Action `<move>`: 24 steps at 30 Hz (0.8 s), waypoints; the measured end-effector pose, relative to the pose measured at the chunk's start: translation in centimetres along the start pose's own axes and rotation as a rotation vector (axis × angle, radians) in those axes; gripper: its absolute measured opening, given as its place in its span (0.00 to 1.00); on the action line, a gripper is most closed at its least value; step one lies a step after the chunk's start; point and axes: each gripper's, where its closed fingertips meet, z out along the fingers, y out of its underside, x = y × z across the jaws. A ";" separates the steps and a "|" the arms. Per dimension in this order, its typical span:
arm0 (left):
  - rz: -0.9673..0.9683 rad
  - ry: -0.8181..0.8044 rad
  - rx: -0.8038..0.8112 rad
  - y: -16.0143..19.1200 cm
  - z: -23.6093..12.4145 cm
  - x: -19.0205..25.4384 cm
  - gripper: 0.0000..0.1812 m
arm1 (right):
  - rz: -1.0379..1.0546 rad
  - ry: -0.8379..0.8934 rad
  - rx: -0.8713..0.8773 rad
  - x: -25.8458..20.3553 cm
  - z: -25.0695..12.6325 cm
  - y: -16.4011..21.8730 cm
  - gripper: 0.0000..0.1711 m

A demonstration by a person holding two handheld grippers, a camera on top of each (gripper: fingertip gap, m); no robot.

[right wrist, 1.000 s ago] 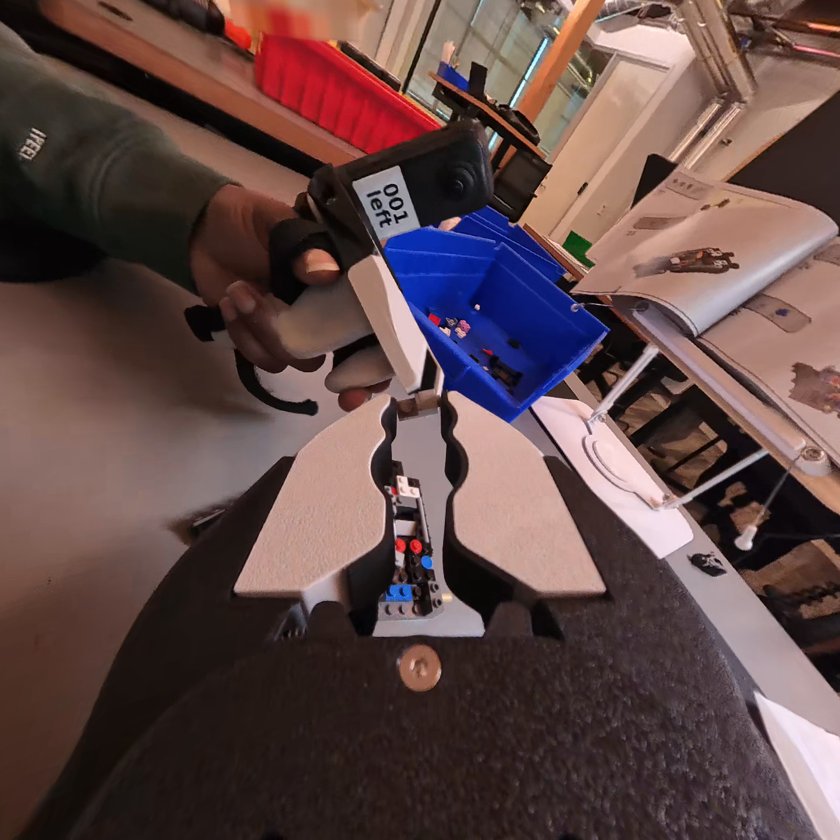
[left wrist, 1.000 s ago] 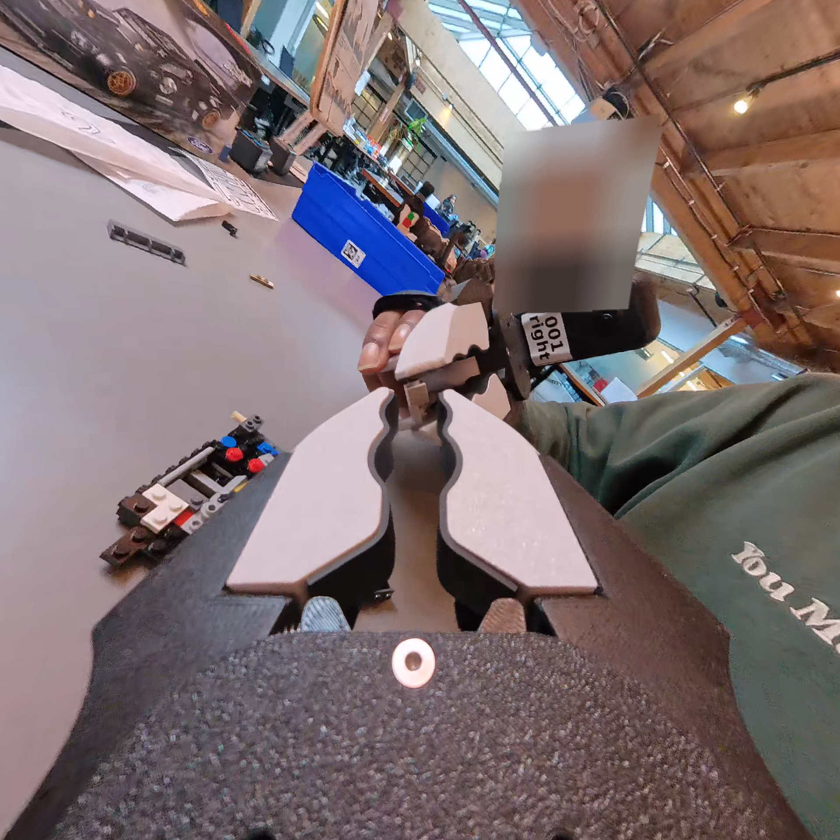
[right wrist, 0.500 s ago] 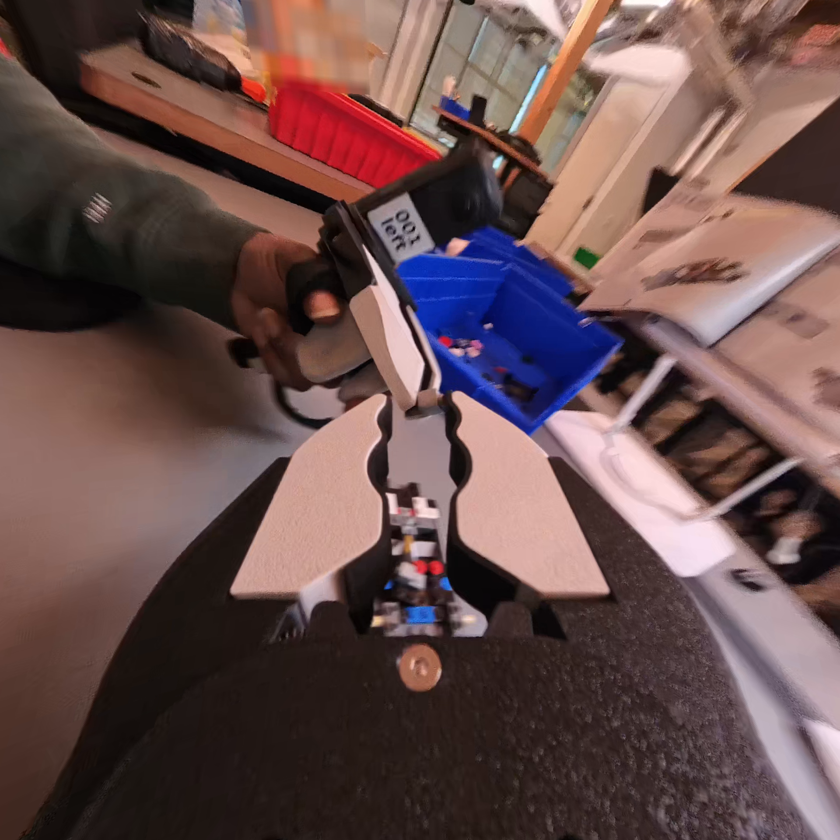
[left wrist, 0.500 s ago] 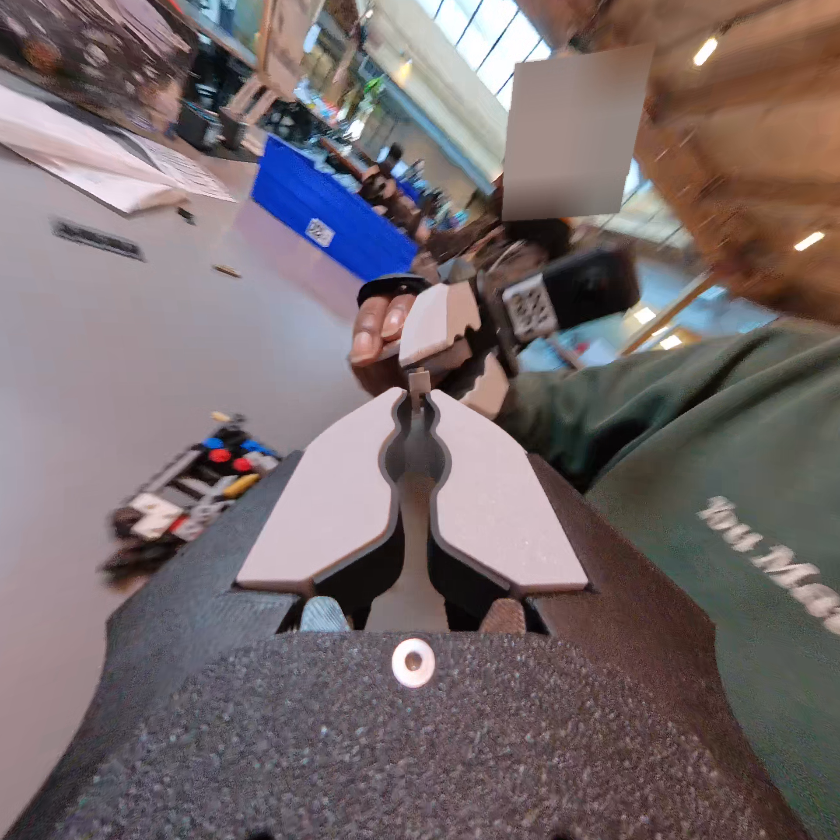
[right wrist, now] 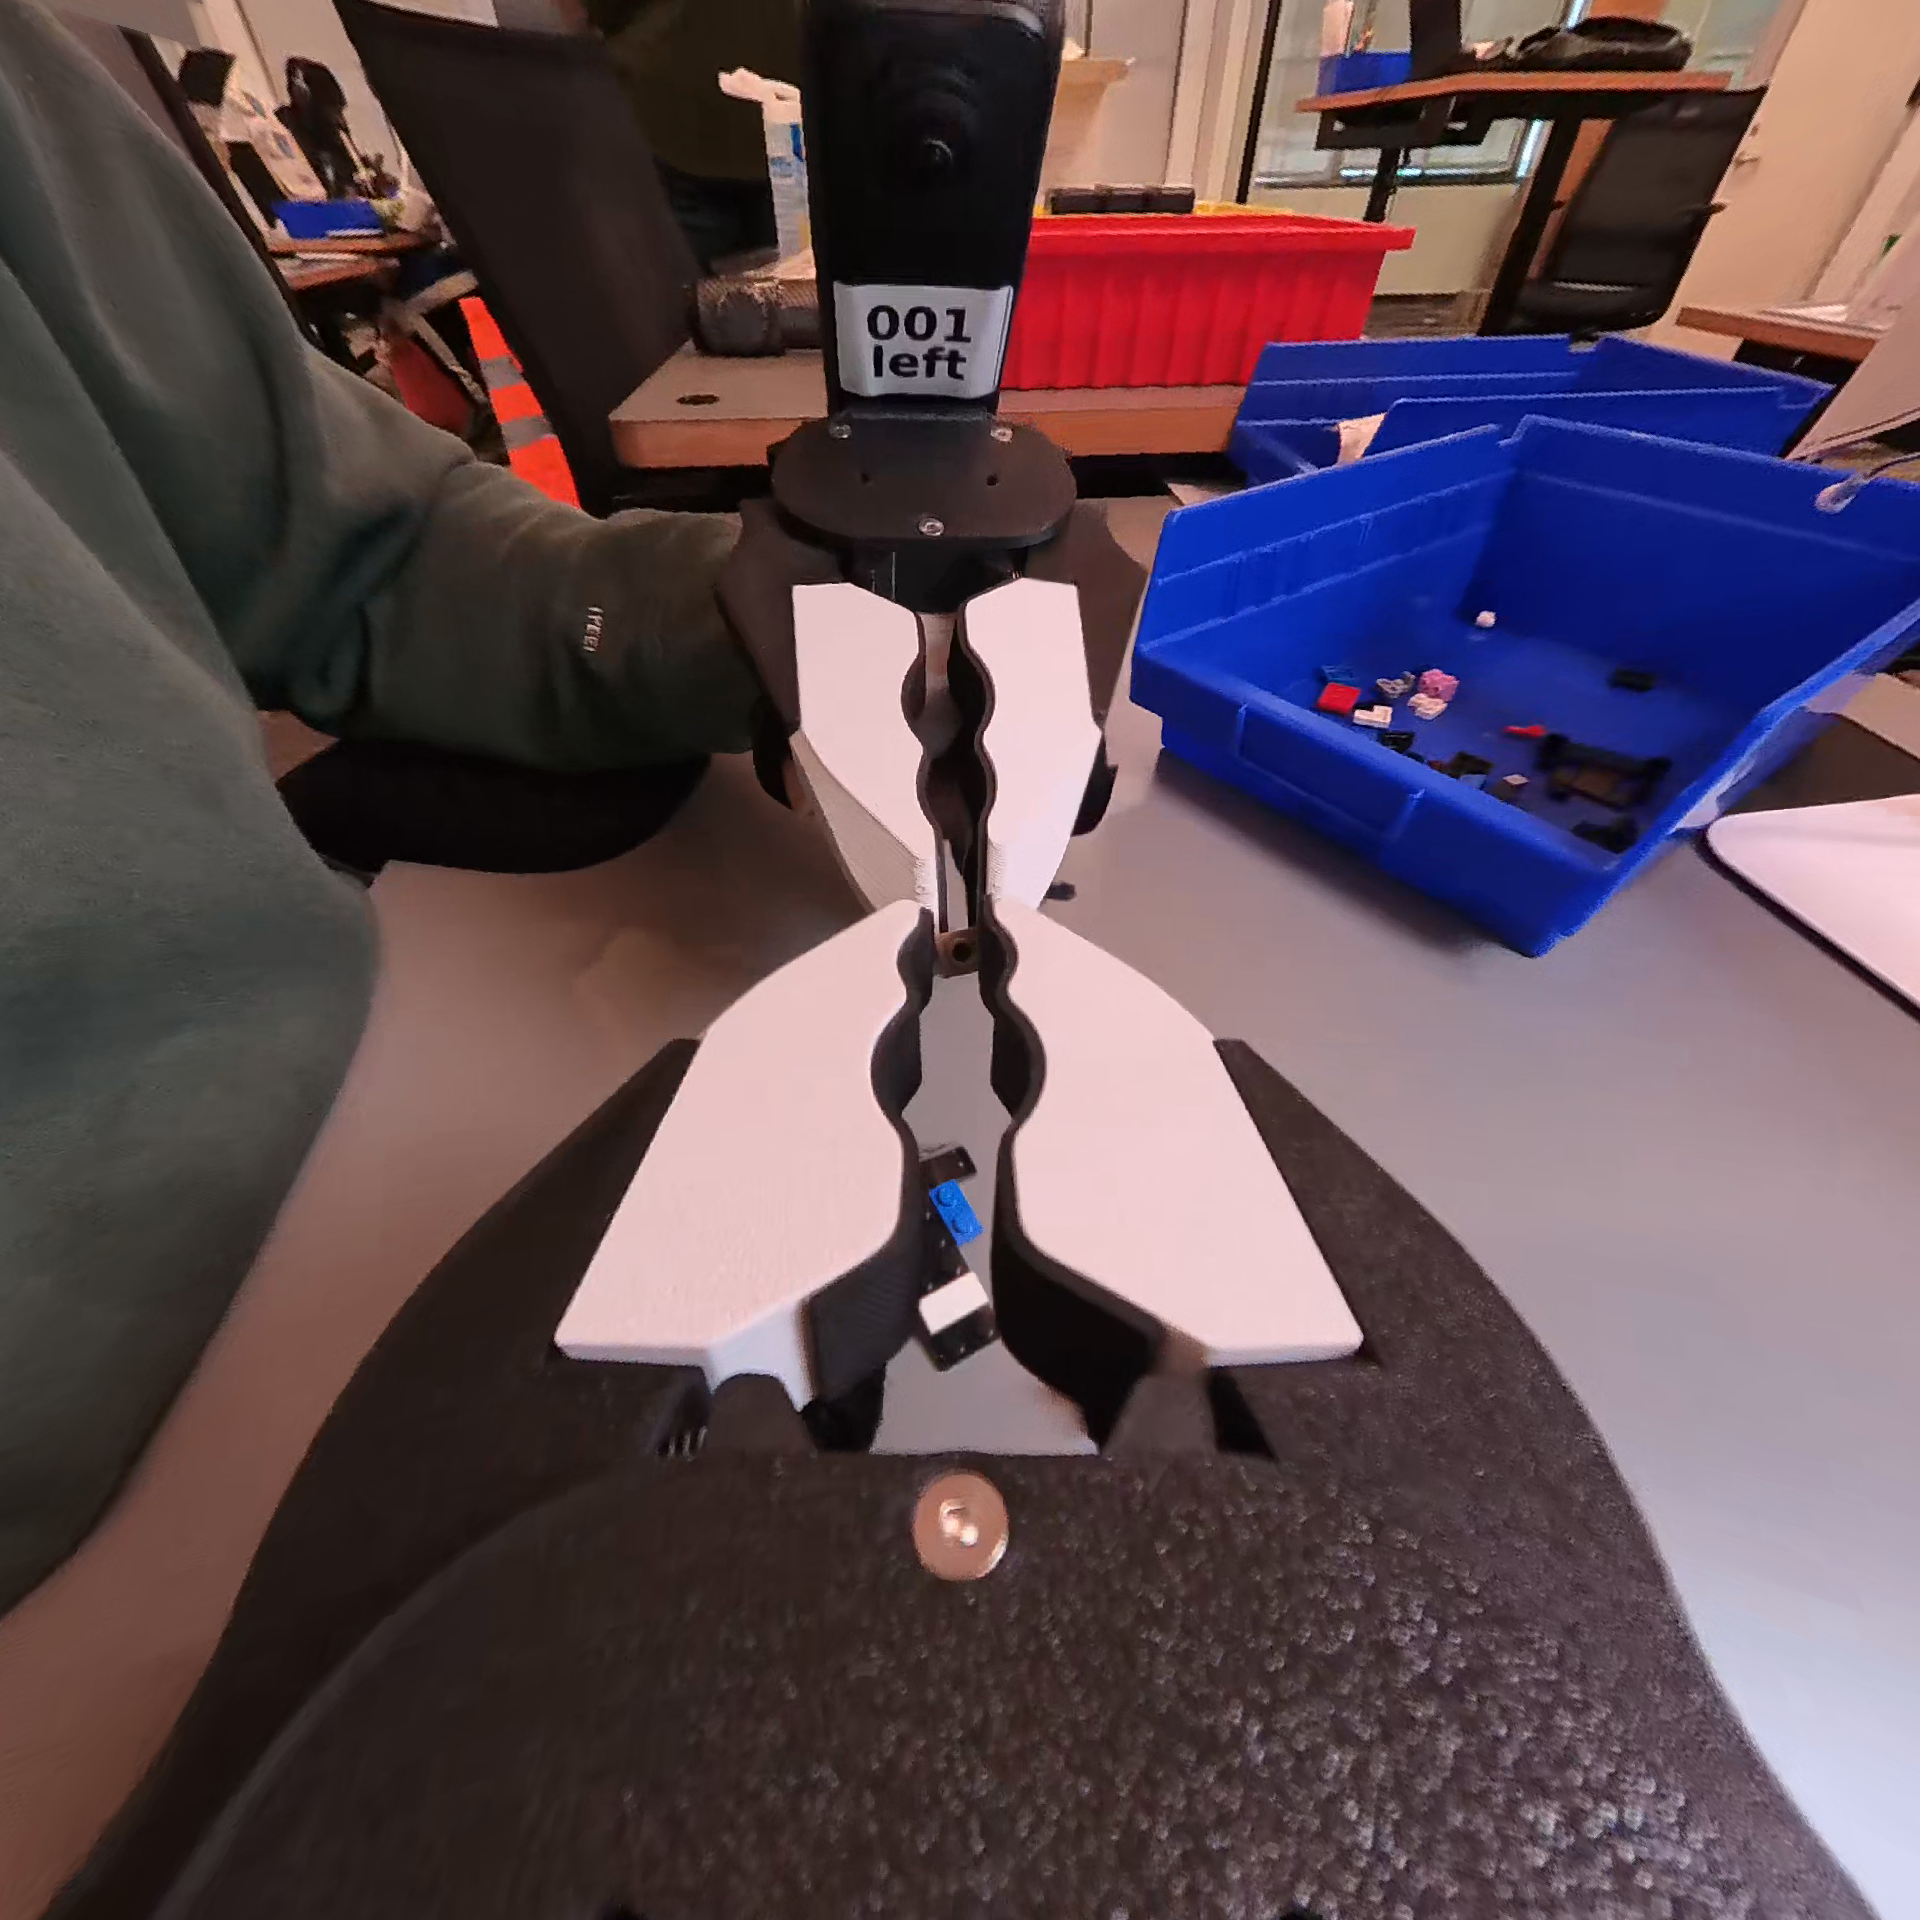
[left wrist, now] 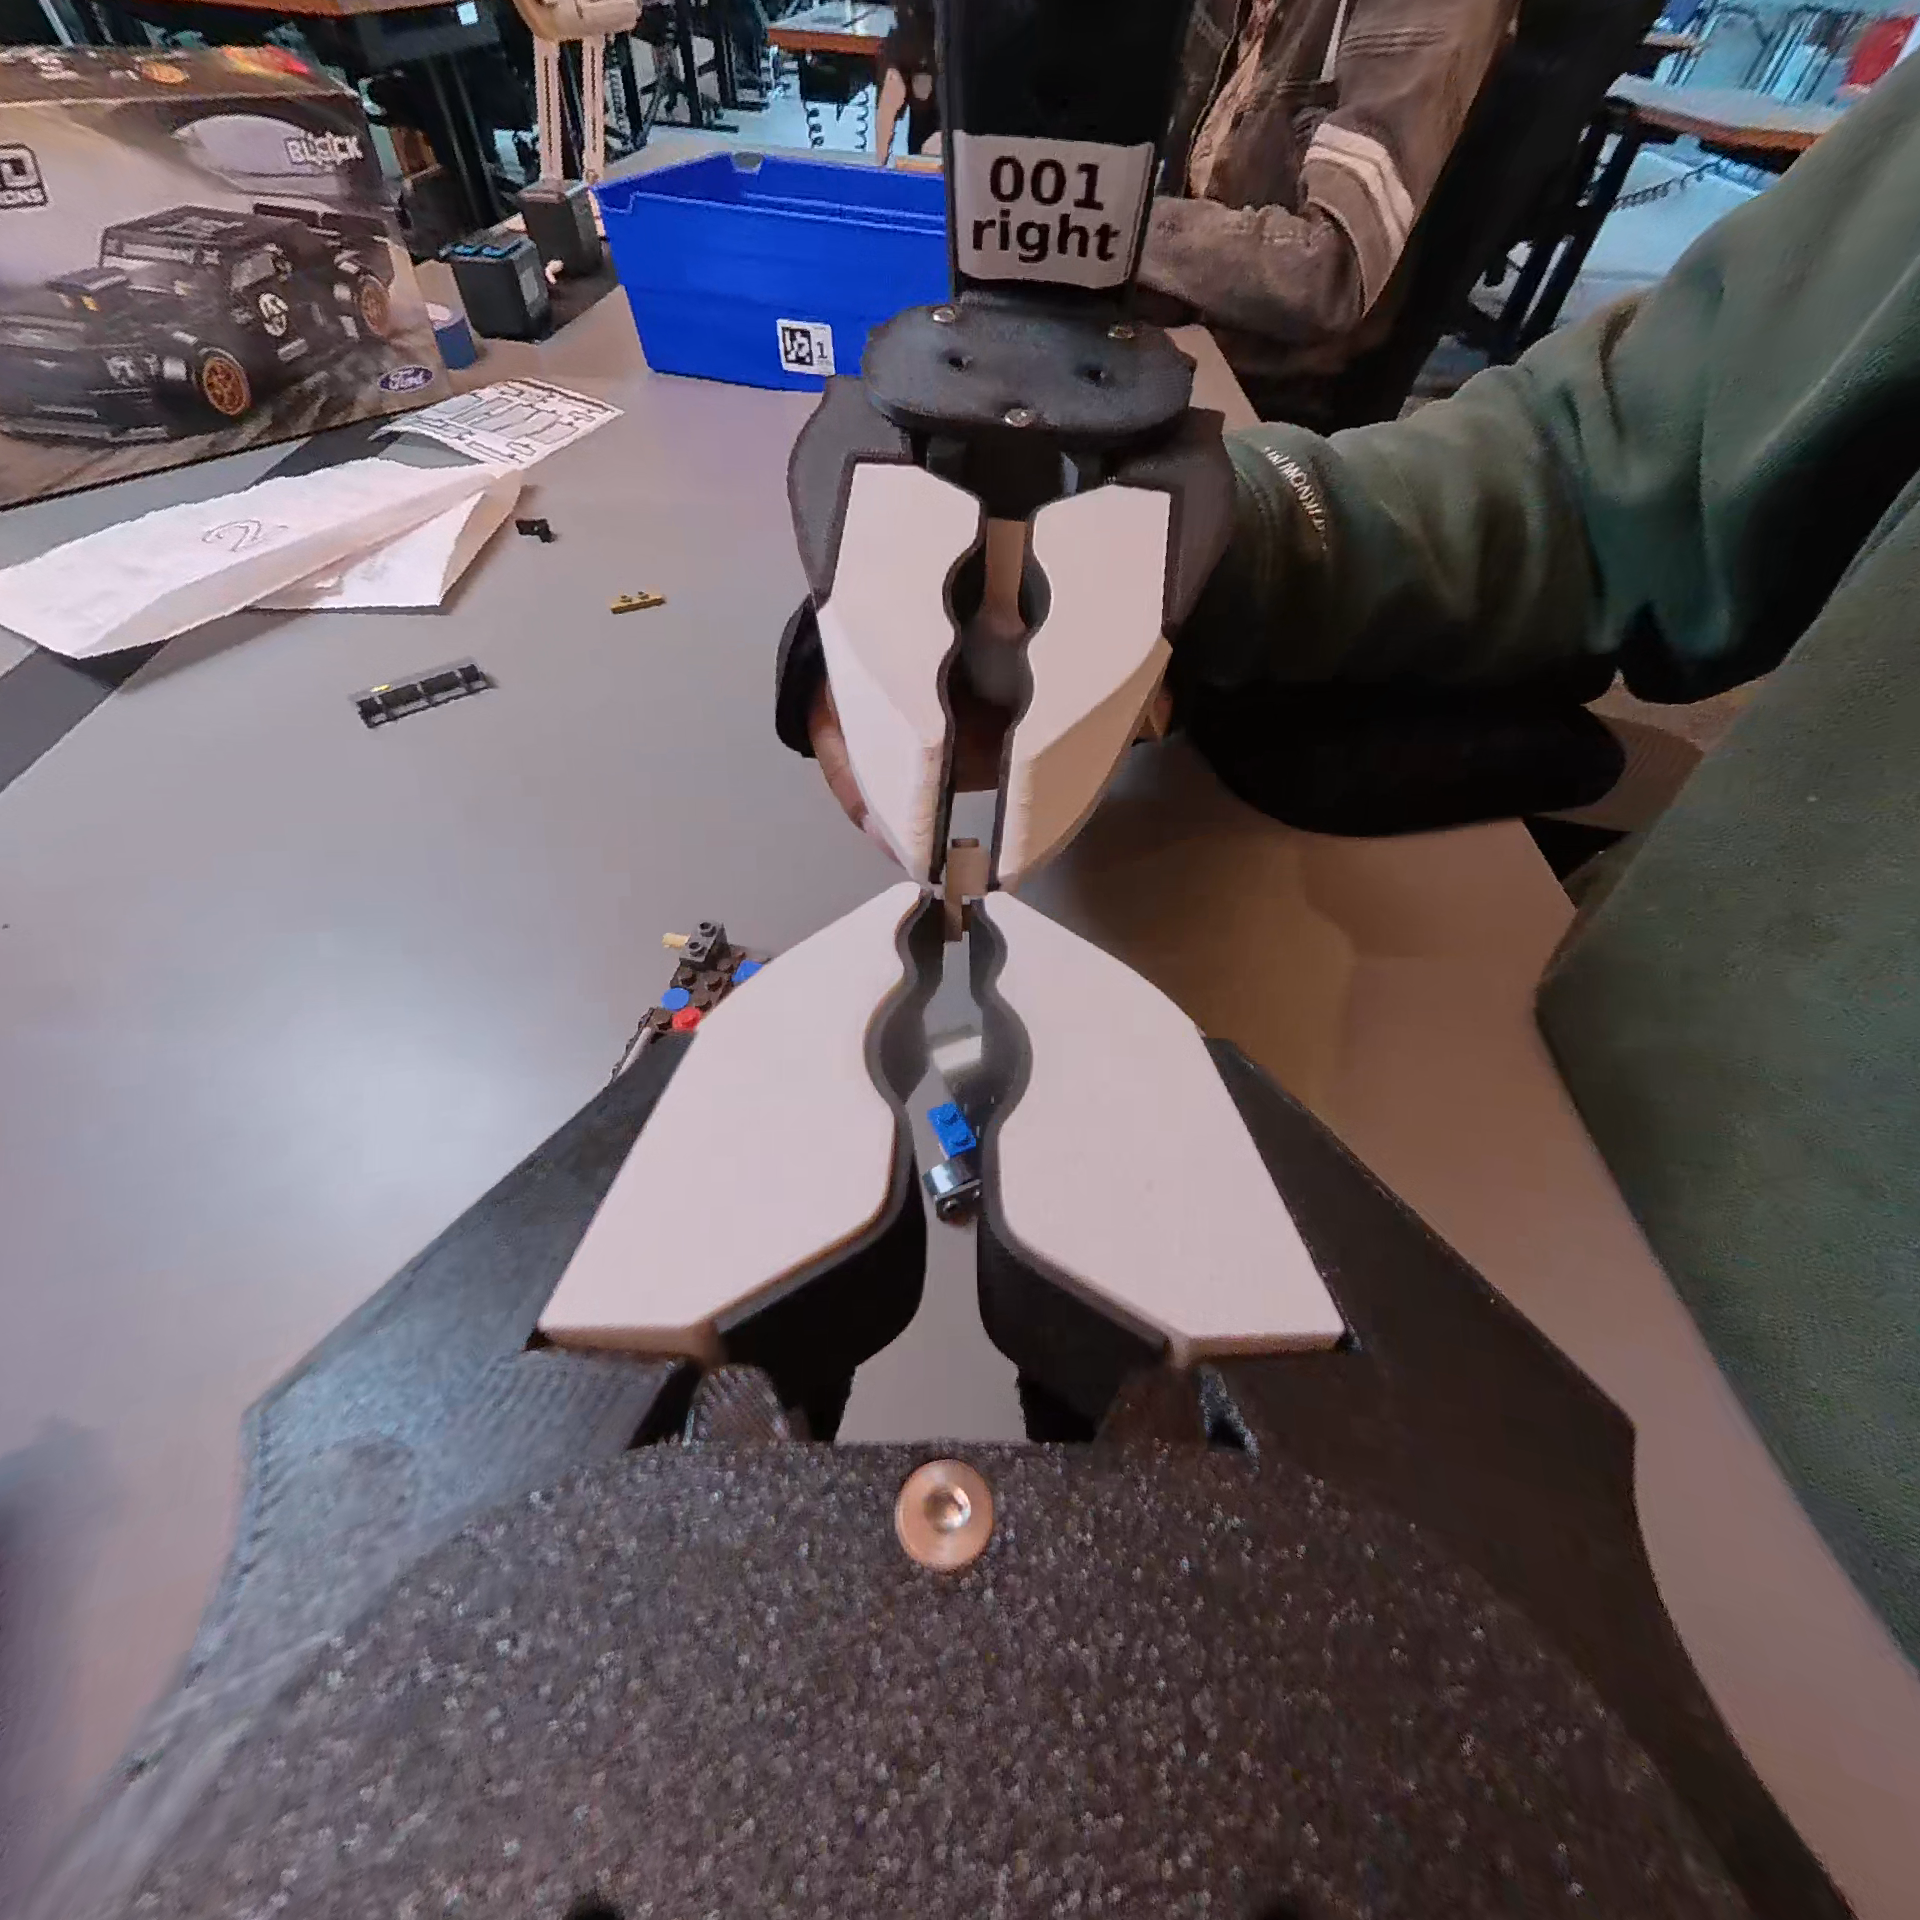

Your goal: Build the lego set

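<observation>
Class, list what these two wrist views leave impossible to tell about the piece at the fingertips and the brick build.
- Small tan piece, left wrist view: both grippers' fingertips cover it, so which gripper grips it is unclear.
- Brick build, right wrist view: only a strip shows between the right gripper fingers.
- Loose pieces in the blue bin: too small to identify.

At the centre of the frame the left gripper [left wrist: 956, 914] and the right gripper [left wrist: 964, 878] meet tip to tip above the grey desk [left wrist: 312, 987], both nearly closed on a small tan brick piece [left wrist: 964, 868]. A partly built brick assembly [left wrist: 707, 982] lies on the desk just left of the left gripper. A blue bin [left wrist: 769, 270] stands at top centre, a car-printed box [left wrist: 187, 281] upper left.
</observation>
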 end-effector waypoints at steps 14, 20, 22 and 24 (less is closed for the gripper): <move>-0.095 -0.028 -0.049 1.6 -0.4 -1.7 0.03 | 0.128 -0.137 0.371 -1.2 -4.1 -7.8 0.04; -0.094 -0.232 0.007 0.8 -2.8 -5.6 0.03 | 0.180 0.041 0.239 2.3 -3.0 -3.4 0.04; -0.066 -0.295 -0.027 1.8 -3.1 -6.4 0.03 | 0.182 0.066 0.211 2.8 -2.3 -2.4 0.04; -0.028 -0.359 -0.093 2.9 -3.3 -7.3 0.03 | 0.138 0.111 0.142 3.1 -1.5 -1.3 0.04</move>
